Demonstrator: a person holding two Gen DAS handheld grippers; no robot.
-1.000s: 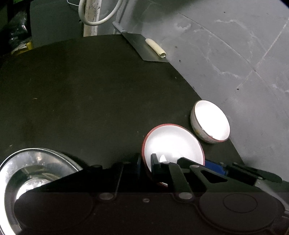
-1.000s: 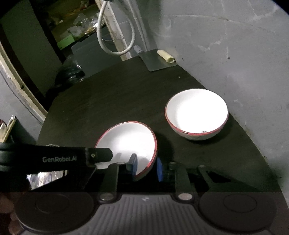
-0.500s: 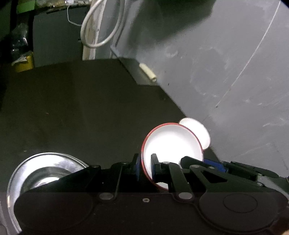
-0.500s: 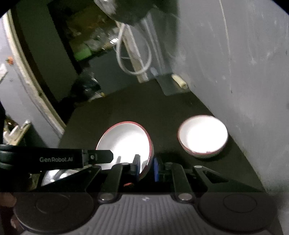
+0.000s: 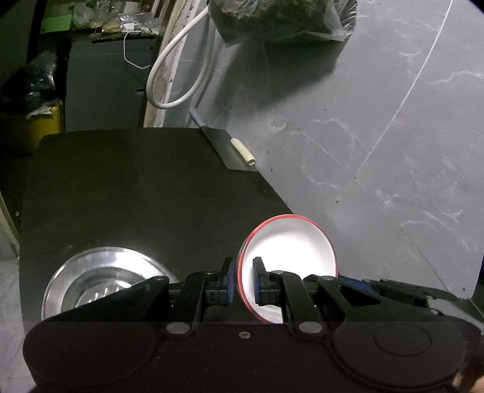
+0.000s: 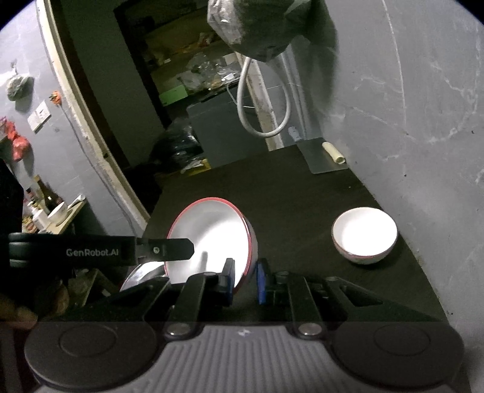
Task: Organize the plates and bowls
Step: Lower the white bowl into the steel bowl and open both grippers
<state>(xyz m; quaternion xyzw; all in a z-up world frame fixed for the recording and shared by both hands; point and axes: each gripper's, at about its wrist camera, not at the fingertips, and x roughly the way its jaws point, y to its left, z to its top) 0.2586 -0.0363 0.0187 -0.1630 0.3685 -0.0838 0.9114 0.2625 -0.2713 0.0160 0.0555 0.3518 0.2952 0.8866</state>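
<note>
A white bowl with a red rim [image 5: 290, 260] is held in the air above the dark table by both grippers. My left gripper [image 5: 242, 282] is shut on the bowl's left rim. In the right wrist view the same bowl [image 6: 208, 238] shows with my right gripper [image 6: 245, 279] shut on its right rim. A second, smaller white bowl [image 6: 364, 234] stands on the table at the right, near the wall. A shiny steel bowl [image 5: 99, 278] sits on the table at the left, below the left gripper; its edge also shows in the right wrist view [image 6: 142, 273].
The grey wall [image 5: 378, 151] runs along the table's right side. A flat metal plate with a pale roll on it [image 5: 239, 151] lies at the far right corner. A white hose [image 5: 178, 78] and a hanging bag [image 5: 278, 18] are behind the table.
Both grippers have risen with the red-rimmed bowl. The table, the small white bowl and the steel bowl have dropped lower and look smaller in both views.
</note>
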